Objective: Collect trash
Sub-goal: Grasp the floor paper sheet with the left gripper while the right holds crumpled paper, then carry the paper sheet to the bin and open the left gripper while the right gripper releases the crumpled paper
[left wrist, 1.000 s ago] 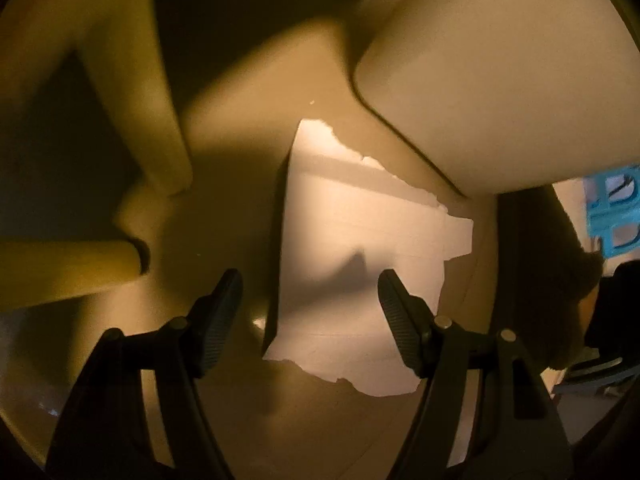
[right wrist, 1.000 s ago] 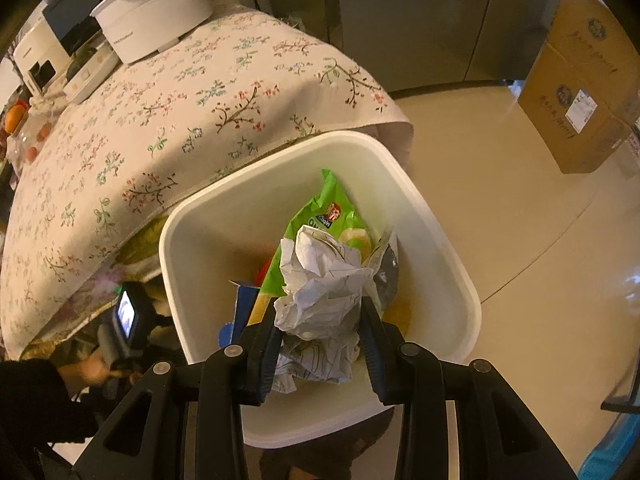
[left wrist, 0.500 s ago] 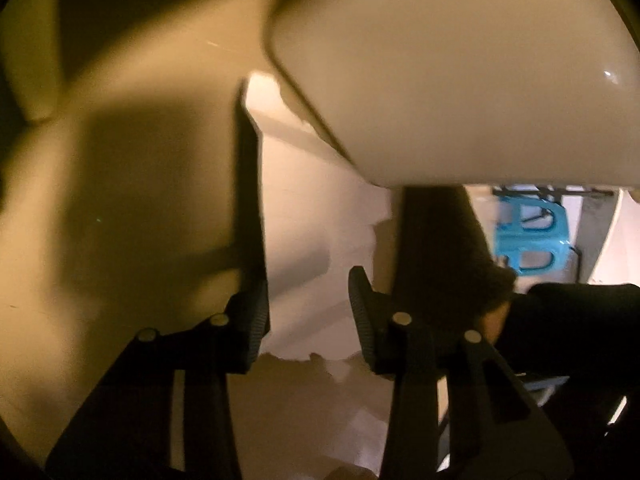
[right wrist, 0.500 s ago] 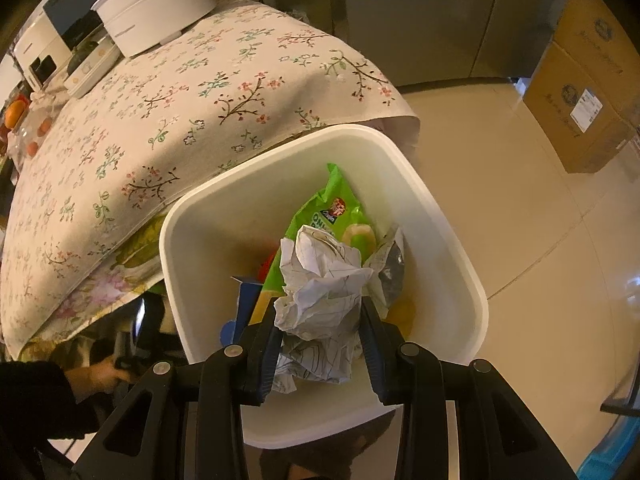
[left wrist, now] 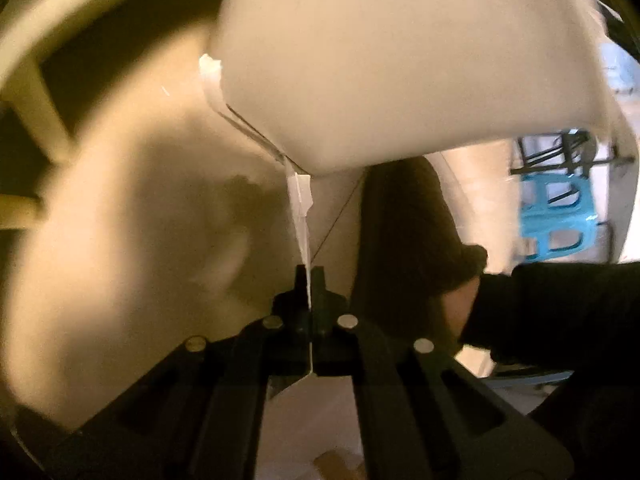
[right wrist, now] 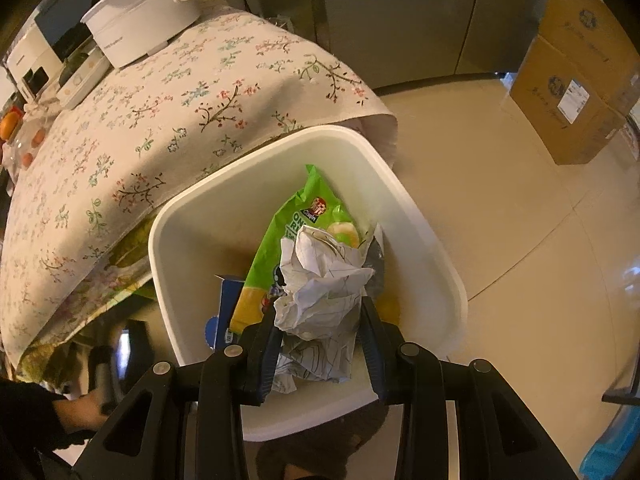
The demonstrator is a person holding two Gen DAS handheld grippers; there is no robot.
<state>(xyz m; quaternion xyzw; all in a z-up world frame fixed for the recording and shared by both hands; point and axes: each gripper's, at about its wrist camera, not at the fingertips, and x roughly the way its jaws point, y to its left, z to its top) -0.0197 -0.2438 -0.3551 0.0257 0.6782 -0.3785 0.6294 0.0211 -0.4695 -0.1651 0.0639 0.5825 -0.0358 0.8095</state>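
The torn sheet of paper (left wrist: 301,216) is seen edge-on in the left wrist view, its long axis running straight away from the fingers toward the underside of the white bin (left wrist: 380,60), where its far end disappears. The left gripper (left wrist: 308,276) has just been closing, and its fingers (left wrist: 318,280) now stand pressed together with the thin sheet pinched between them above the tan floor (left wrist: 120,240).

In the right wrist view, the white bin (right wrist: 424,236) stands on the floor beside the table, half under the edge of the flowered tablecloth (right wrist: 160,120). Inside lies a green snack bag (right wrist: 296,216) with a small red logo; its lettering is too small to read. A blue carton (right wrist: 228,300) stands beside it.

The right gripper (right wrist: 320,328) has its fingers (right wrist: 266,344) partly spread, clamping a crumpled paper ball (right wrist: 320,280) over the bin's opening. The ball shows thin pen lines, no legible words. A cardboard box (right wrist: 572,92) on the floor carries a white label, unreadable.
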